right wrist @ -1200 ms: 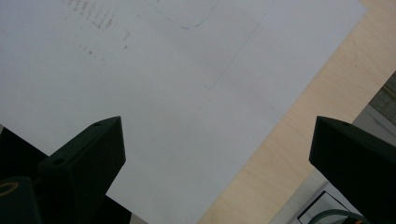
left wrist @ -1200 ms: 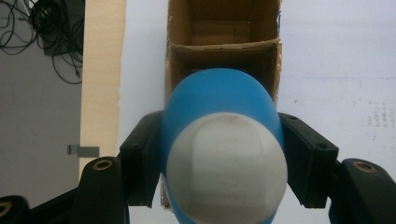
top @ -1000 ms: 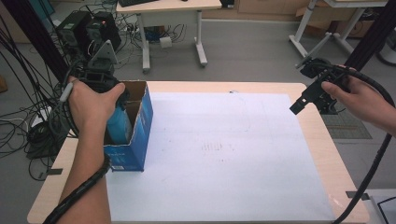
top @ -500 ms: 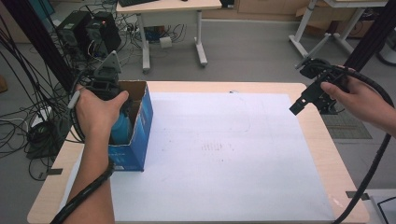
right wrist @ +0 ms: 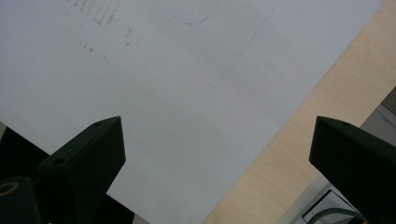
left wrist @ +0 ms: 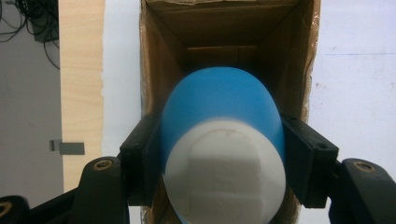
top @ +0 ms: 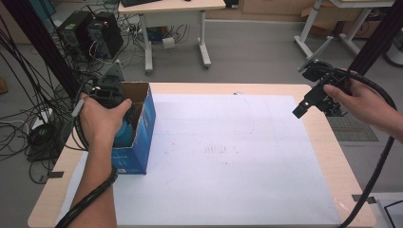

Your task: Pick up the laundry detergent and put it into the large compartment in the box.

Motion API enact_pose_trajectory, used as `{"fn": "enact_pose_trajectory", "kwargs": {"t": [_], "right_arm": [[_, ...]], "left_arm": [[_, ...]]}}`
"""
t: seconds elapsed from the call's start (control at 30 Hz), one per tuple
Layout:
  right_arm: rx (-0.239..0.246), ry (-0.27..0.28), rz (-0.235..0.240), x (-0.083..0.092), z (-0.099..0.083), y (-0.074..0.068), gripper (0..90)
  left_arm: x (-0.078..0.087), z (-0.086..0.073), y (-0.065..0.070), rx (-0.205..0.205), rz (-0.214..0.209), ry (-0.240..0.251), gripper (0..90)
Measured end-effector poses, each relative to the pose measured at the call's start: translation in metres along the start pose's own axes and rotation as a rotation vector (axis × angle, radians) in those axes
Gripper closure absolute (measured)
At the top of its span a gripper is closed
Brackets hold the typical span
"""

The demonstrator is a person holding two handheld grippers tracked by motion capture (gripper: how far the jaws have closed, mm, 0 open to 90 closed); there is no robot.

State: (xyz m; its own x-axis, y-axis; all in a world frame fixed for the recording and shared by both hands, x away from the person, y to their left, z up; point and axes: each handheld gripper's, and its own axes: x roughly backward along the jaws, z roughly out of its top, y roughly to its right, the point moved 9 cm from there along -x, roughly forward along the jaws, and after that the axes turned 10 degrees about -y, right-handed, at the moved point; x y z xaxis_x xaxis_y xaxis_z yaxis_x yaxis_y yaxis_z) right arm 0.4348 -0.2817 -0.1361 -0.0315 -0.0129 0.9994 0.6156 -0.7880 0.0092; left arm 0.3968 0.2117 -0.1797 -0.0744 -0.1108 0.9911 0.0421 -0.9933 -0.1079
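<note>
An open blue cardboard box (top: 144, 137) stands upright at the table's left side. My left gripper (left wrist: 224, 156) is shut on a blue rounded container (left wrist: 222, 107) with a white end (left wrist: 224, 172), its pads pressing on both sides. The container (top: 124, 135) sits partly inside the box's brown interior (left wrist: 159, 70). In the high view the person's left hand covers most of that gripper. Above the table's right edge my right gripper (top: 302, 112) hangs open, with nothing between its jaws (right wrist: 217, 135).
A large white sheet (top: 228, 156) covers most of the wooden table (top: 328, 142). Behind the table, on the floor, are computer towers (top: 90, 35), tangled cables and a desk's legs (top: 204, 42). Each gripper trails a black cable.
The left hand has sunk a little, carrying the blue container deeper into the box. The right hand has kept still.
</note>
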Motion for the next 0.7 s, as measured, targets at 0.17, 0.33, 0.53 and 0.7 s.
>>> {"fn": "enact_pose_trajectory", "kwargs": {"t": [0.17,0.33,0.53,0.7], "right_arm": [[0.004,-0.009,0.008,-0.002,0.001,0.001,3.5],[0.005,-0.01,0.01,-0.004,0.003,0.001,3.5],[0.004,-0.011,0.013,-0.006,0.004,0.002,3.5],[-0.002,-0.015,0.013,-0.008,0.004,0.004,3.5]], "left_arm": [[-0.007,0.001,0.003,-0.005,0.01,-0.008,37.7],[-0.013,0.001,0.004,-0.005,0.008,-0.012,37.8],[-0.017,0.002,0.005,-0.002,0.018,-0.014,37.8],[-0.022,0.004,0.006,-0.004,0.02,-0.021,37.7]]}}
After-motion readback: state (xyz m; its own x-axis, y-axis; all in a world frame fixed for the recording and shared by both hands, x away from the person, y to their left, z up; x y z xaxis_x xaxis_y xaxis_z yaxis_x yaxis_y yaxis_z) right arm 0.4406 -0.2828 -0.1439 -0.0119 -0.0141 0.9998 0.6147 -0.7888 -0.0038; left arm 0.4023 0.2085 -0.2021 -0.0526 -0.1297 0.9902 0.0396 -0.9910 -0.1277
